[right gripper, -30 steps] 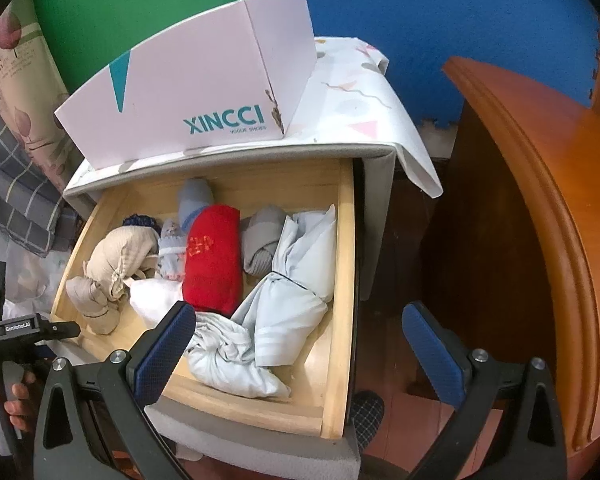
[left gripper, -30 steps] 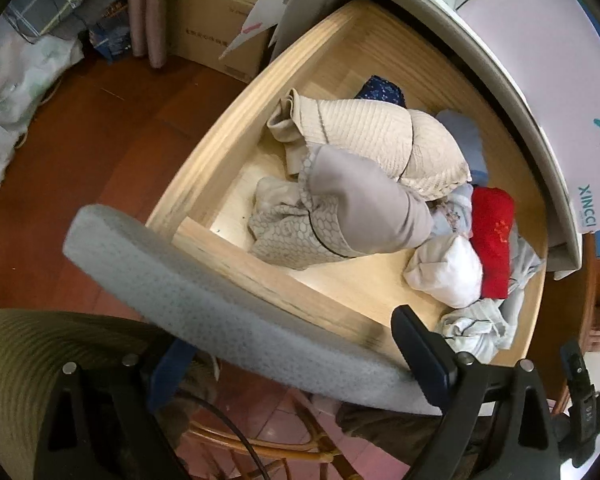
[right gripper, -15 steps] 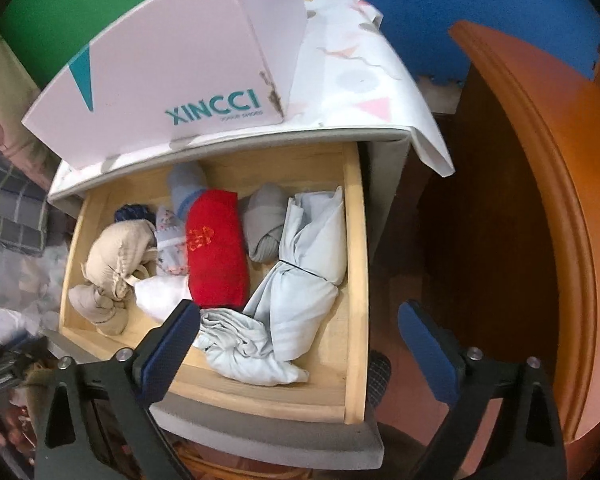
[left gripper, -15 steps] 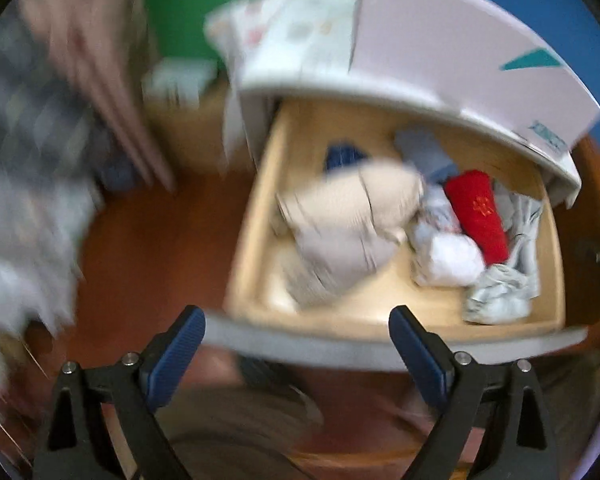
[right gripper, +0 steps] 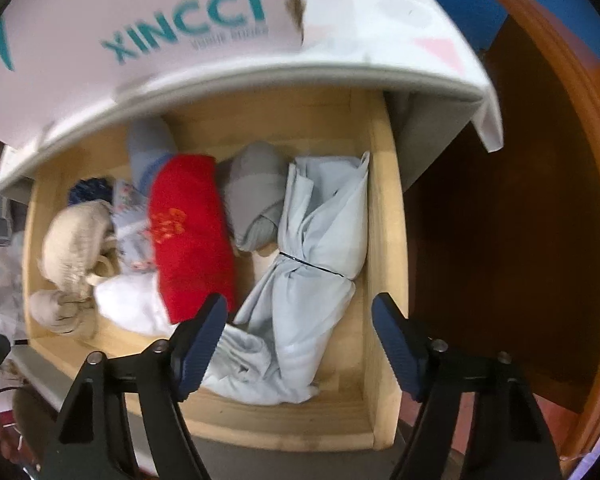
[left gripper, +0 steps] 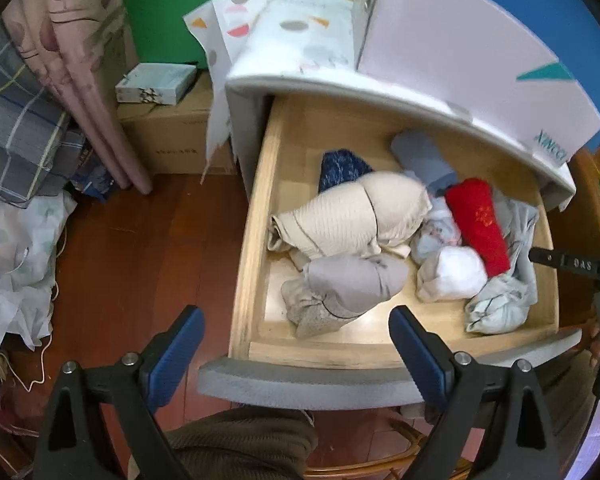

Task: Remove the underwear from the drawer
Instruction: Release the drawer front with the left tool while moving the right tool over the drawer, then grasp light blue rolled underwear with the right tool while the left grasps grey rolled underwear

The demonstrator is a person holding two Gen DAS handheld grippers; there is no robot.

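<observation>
In the pulled-out wooden drawer [right gripper: 384,240], rolled and bundled underwear fills the floor: pale blue bundle [right gripper: 312,280] along the right wall, red roll [right gripper: 188,236] mid, beige bundle [left gripper: 352,216] and grey-beige bundle [left gripper: 348,284] left, white bundle [left gripper: 452,276], grey roll [right gripper: 256,192], navy piece [left gripper: 344,166] at back. Right gripper [right gripper: 300,344] hangs spread wide over the pale blue bundle, empty; left gripper [left gripper: 296,356] likewise spread, empty, at the front edge. Best to drop straight down and pinch one bundle's middle, clear of neighbours.

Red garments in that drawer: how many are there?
1. A single red rolled garment lies mid-drawer, between the white bundle and the grey roll. Others could be buried underneath.
</observation>
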